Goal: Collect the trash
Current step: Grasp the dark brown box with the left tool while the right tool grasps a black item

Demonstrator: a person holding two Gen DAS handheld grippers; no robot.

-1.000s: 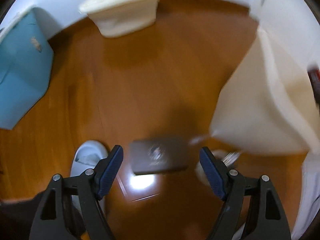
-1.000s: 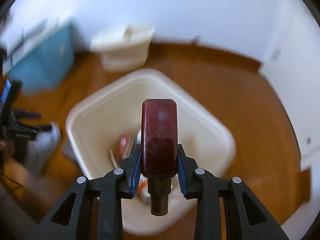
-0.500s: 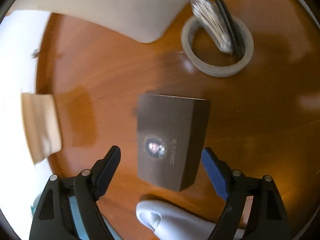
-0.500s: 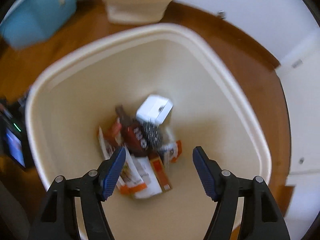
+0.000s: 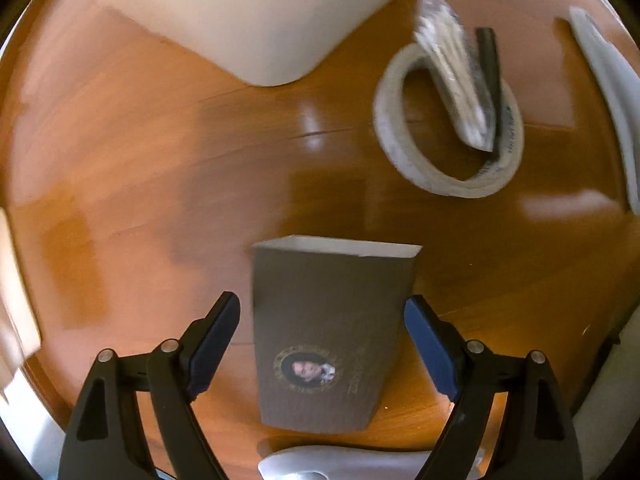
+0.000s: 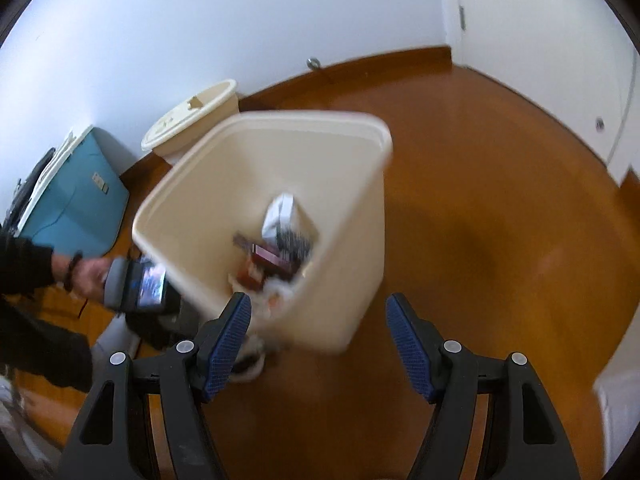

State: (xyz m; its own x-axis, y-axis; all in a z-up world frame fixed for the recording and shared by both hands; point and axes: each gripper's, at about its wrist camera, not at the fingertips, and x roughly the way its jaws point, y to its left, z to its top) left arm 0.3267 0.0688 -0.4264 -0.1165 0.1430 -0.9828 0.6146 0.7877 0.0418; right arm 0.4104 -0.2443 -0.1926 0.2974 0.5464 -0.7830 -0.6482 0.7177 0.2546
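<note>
Left gripper (image 5: 322, 342): spread wide, straddling a brown box (image 5: 326, 336) lying flat on the wooden floor (image 5: 160, 184); blue pads (image 5: 216, 340) close beside the box's long sides, contact not discernible.

Brown box: rectangular, round portrait emblem on top face, pale far end edge showing; between the fingers, near centre of the left view.

Tape ring (image 5: 448, 120): pale, lying on the floor far right of the box, well apart from it. Silvery packet (image 5: 452, 80) and dark flat strip (image 5: 490, 76) leaning inside the ring, tilted.

Cream bin, underside corner (image 5: 256, 20): far centre in the left view, beyond the box.

White shoe tip (image 5: 320, 466): at the near edge, just beside the box's near end.

Right gripper (image 6: 318, 346): spread wide, holding nothing, hovering above the floor just near of the cream bin (image 6: 360, 240).

Cream bin contents: dark red bottle (image 6: 266, 258), white carton (image 6: 282, 214), assorted blurred wrappers (image 6: 296, 244) at the bottom.

Lidded cream tub (image 6: 192, 120): against the far wall, behind the bin.

Teal case (image 6: 76, 204): far left, by the wall.

Person's hand (image 6: 90, 280): left of the bin, around the grey handle of the other device, lit screen (image 6: 150, 284) visible.
</note>
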